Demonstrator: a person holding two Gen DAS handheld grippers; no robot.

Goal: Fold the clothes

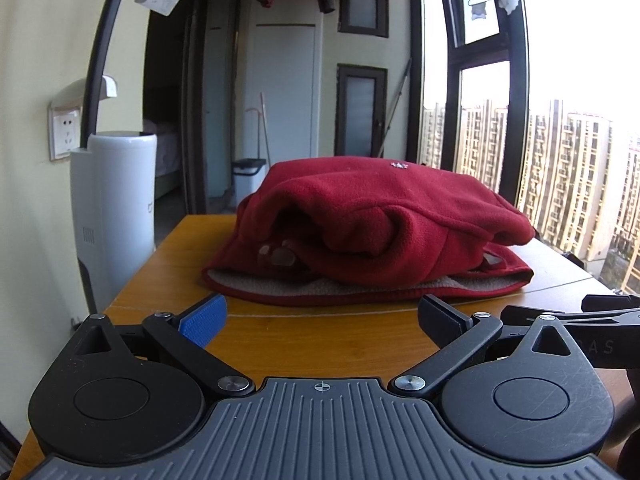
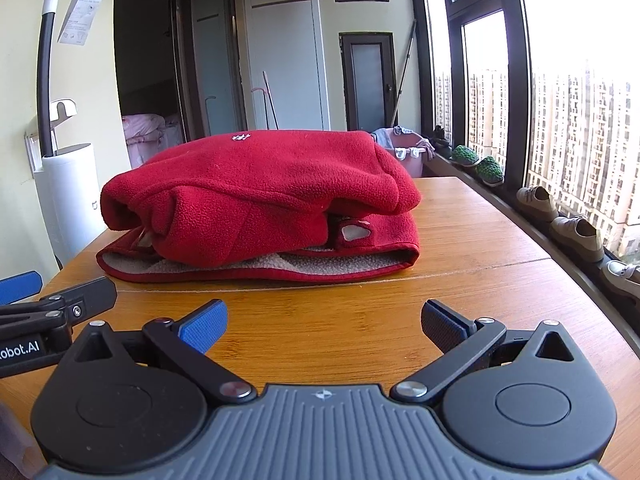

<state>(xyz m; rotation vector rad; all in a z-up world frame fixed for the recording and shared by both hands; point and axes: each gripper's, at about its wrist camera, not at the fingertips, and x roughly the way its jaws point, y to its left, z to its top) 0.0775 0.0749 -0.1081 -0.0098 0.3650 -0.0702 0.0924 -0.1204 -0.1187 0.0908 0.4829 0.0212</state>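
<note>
Fleece is what the task turns on here: a red jacket (image 1: 372,228) lies in a thick bundle on the wooden tabletop (image 1: 320,340), its pale lining showing along the near hem and its upper layers doubled over one another. From the right wrist view the same jacket (image 2: 260,204) sits ahead of the claw and slightly to its left, near but not touching.

Both claws rest low over the tabletop just short of the hem. The left claw (image 1: 322,318) has its jaws spread wide with nothing between them, and the right claw (image 2: 324,322) is likewise spread and empty. Each can be seen at the edge of the other's view, so they sit side by side.

Judging from the stacked layers, the folding looks far along, perhaps finished bar a tidy-up; the step in hand seems to be a pause between grasps. If another fold is wanted, the next move would call for both claws to advance to the near hem, pinch through several thick layers, and lift evenly so the bundle does not slump open.
</note>
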